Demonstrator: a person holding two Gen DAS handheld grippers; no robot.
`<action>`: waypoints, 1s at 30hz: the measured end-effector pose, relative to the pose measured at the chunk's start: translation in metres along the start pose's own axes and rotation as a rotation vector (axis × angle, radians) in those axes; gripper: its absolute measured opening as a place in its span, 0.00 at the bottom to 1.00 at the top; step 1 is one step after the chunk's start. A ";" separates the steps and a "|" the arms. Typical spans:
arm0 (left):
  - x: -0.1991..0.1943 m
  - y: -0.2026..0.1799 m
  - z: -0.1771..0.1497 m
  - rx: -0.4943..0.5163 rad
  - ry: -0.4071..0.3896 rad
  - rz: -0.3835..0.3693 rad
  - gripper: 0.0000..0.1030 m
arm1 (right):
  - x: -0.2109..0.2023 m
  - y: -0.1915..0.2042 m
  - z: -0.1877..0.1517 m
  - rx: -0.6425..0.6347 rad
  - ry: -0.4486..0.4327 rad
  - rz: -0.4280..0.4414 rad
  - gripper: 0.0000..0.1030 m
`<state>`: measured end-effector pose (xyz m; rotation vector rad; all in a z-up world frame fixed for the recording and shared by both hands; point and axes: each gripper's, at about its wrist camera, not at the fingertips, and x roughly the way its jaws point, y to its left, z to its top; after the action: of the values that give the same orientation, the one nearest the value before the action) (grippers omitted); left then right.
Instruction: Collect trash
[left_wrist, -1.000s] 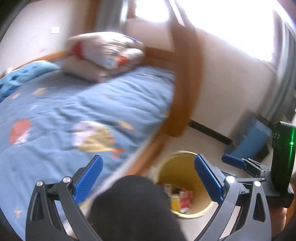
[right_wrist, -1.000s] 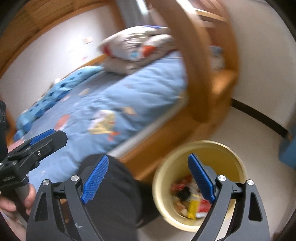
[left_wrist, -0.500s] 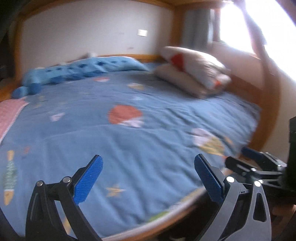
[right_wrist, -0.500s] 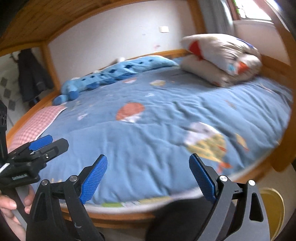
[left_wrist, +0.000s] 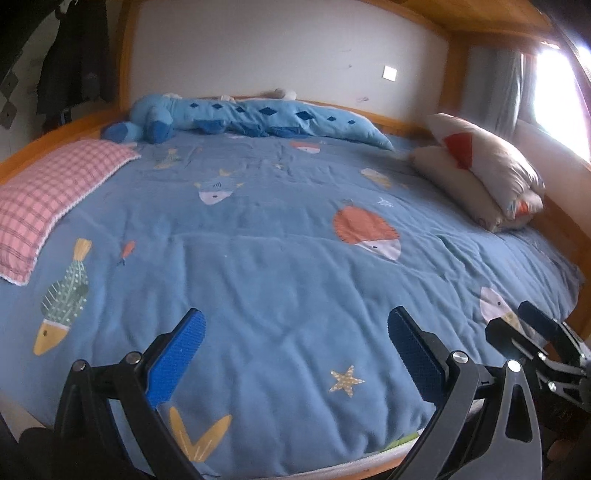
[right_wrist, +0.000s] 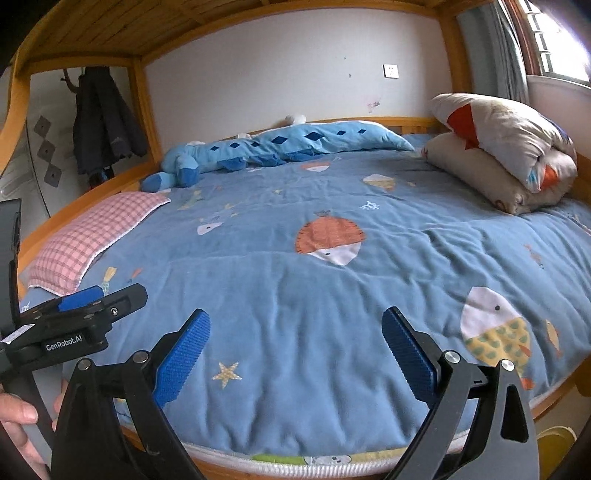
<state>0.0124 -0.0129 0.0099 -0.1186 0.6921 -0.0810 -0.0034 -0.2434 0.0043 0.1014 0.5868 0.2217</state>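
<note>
My left gripper (left_wrist: 295, 354) and right gripper (right_wrist: 295, 354) are both hanging wide open and empty over the bed's near edge; the right's jaws have just been opening.

The blue quilt (right_wrist: 332, 280) is lying open ahead, with a pink pillow (right_wrist: 92, 240) at left and folded bedding (right_wrist: 509, 155) at right. The yellow bin (right_wrist: 554, 443) is peeking in on the floor, below-right of my right gripper.

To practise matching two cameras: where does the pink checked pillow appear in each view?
Left wrist: pink checked pillow at the far left edge, mid-height.
Right wrist: pink checked pillow left of centre, further in.
Shared landmark: the orange fish print on the blue quilt.
</note>
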 end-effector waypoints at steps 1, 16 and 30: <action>0.003 0.001 0.000 -0.008 0.001 0.013 0.96 | 0.003 -0.001 0.000 0.004 0.002 0.001 0.88; 0.033 -0.016 0.000 0.003 0.031 0.017 0.96 | 0.030 -0.011 -0.006 0.035 0.033 0.012 0.88; 0.039 -0.016 0.001 0.001 0.023 0.027 0.96 | 0.043 -0.011 -0.011 0.050 0.065 0.028 0.88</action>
<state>0.0425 -0.0329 -0.0120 -0.1076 0.7164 -0.0573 0.0274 -0.2437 -0.0295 0.1512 0.6562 0.2383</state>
